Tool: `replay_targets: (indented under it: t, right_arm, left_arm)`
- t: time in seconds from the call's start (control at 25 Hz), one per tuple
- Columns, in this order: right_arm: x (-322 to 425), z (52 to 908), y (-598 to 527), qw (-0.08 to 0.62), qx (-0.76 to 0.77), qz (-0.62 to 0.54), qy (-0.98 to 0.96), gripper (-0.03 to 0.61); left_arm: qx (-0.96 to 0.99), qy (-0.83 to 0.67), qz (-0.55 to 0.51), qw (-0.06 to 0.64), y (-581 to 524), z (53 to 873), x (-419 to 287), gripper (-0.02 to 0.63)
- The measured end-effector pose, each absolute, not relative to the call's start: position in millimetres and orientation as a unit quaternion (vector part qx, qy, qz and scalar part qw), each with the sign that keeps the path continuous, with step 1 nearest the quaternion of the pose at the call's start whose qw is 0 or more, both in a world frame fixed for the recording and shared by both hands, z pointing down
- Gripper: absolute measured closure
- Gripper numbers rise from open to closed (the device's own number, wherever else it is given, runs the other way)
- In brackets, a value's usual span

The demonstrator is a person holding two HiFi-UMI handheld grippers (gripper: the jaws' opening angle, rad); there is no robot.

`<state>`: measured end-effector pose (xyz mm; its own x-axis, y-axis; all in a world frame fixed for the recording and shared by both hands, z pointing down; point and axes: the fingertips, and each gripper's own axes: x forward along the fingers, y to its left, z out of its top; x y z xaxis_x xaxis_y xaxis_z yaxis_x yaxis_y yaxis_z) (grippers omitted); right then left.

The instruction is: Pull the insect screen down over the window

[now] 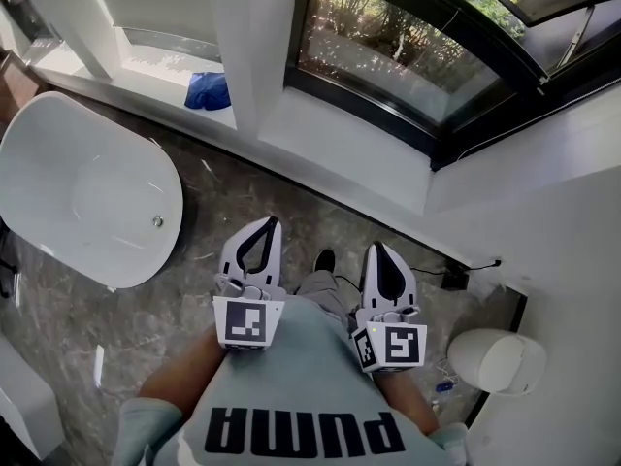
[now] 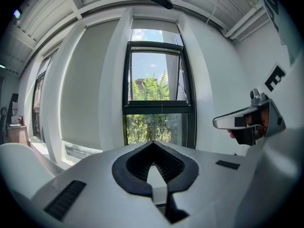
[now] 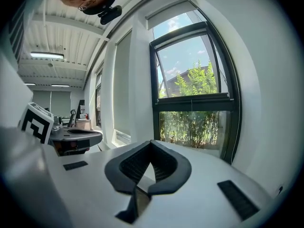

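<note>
In the head view both grippers sit low centre, side by side and apart, aimed at the window (image 1: 388, 42) at upper right. The left gripper (image 1: 266, 229) has its jaws closed together with nothing between them, and so does the right gripper (image 1: 380, 252). Each gripper view shows the pads meeting at the tips, with the window well beyond them. The screen seems to be rolled into the pale cassette (image 2: 154, 23) across the window's top, and the glass below it is uncovered. A thin cord (image 2: 161, 109) hangs down mid-pane. A bathtub (image 1: 87, 192) stands at left on the floor (image 1: 291, 202). A blue cloth (image 1: 207, 90) lies on the sill and a toilet (image 1: 495, 359) is at lower right.
</note>
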<state>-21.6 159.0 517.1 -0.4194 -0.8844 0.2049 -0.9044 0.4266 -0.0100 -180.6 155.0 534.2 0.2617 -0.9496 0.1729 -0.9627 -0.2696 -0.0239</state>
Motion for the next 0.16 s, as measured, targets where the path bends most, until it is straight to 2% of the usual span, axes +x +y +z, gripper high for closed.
replay_targets:
  t: [0.16]
  right_arm:
    - [-25.8, 519.2, 159.4, 0.088, 0.53, 0.06, -0.841, 0.575]
  left_arm:
    - [0.793, -0.603, 0.076, 0.036, 153.9, 530.9, -185.1, 0.601]
